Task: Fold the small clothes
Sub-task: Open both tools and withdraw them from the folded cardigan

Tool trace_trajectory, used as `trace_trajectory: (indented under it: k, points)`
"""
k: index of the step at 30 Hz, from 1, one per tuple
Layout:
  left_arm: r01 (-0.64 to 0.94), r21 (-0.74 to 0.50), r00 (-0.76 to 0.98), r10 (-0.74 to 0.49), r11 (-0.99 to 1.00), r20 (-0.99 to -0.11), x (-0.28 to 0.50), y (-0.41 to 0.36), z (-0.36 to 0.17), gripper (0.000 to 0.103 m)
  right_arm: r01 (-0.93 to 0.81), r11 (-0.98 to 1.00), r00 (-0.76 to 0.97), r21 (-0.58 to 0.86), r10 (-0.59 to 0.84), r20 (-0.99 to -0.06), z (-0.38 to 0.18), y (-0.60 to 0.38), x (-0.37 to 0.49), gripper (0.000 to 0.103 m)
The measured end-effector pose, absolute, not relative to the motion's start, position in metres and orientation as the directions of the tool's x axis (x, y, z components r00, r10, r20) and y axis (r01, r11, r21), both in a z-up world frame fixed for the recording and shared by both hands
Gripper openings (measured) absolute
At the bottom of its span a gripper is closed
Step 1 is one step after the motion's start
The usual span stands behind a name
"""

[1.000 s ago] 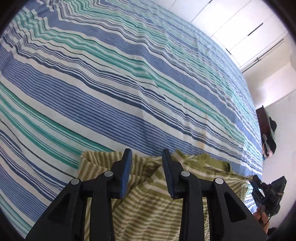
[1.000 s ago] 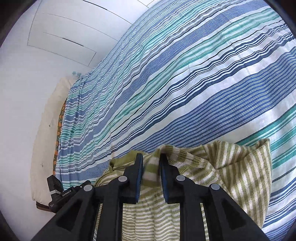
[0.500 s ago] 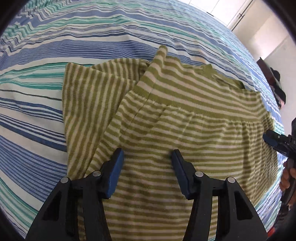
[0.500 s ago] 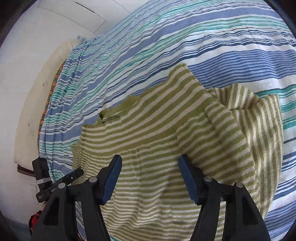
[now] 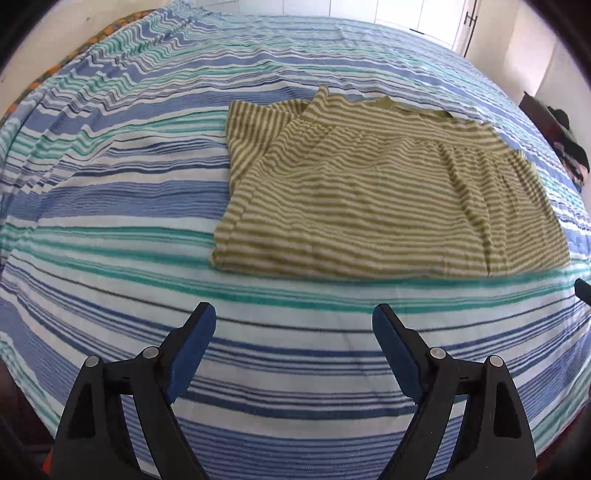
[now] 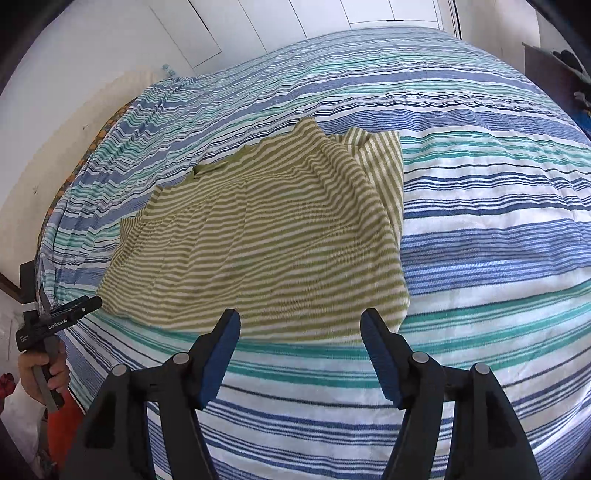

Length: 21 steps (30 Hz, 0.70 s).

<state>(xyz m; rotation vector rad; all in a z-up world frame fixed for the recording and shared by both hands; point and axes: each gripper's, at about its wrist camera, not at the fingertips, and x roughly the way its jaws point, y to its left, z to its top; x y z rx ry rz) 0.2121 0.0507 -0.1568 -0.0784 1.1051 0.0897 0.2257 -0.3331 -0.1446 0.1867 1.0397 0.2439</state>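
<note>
A small green-and-cream striped garment (image 5: 369, 199) lies folded flat on the striped bed sheet (image 5: 110, 184). It also shows in the right wrist view (image 6: 266, 236), with one sleeve part sticking out at its far right (image 6: 384, 162). My left gripper (image 5: 293, 332) is open and empty, held back from the garment's near edge. My right gripper (image 6: 300, 336) is open and empty, just short of the garment's near edge. The left gripper also shows in the right wrist view (image 6: 55, 317), held in a hand at the left.
The blue, teal and white striped sheet (image 6: 480, 221) covers the whole bed. White cupboard doors (image 6: 258, 29) stand behind the bed. Dark clutter (image 5: 565, 147) sits off the bed's right side. The bed's left edge (image 6: 55, 206) drops off near a wall.
Both grippers let go of the garment, opened wide and pulled back toward the near side. The garment now lies flat on the sheet.
</note>
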Motion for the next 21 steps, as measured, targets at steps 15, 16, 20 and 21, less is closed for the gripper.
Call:
trace_trajectory:
  k: [15, 16, 20, 21]
  points:
    - [-0.177, 0.033, 0.4, 0.103, 0.984, -0.911, 0.161, 0.03, -0.192, 0.096, -0.083, 0.991, 0.532, 0.107, 0.135, -0.836, -0.194, -0.293, 0.125, 0.074]
    - [-0.177, 0.034, 0.399, 0.103, 0.984, -0.911, 0.161, 0.03, -0.193, 0.097, -0.08, 0.991, 0.535, 0.109, 0.135, -0.834, -0.195, -0.292, 0.123, 0.075]
    - [-0.161, 0.043, 0.416, 0.107, 0.986, -0.903, 0.159, 0.029, -0.2, 0.101, -0.073, 0.989, 0.521, 0.126, 0.145, -0.841, -0.194, -0.291, 0.123, 0.079]
    - [-0.155, 0.042, 0.425, 0.105, 0.987, -0.899, 0.157, 0.03, -0.2, 0.101, -0.076, 0.987, 0.509, 0.139, 0.159, -0.846, -0.192, -0.292, 0.126, 0.079]
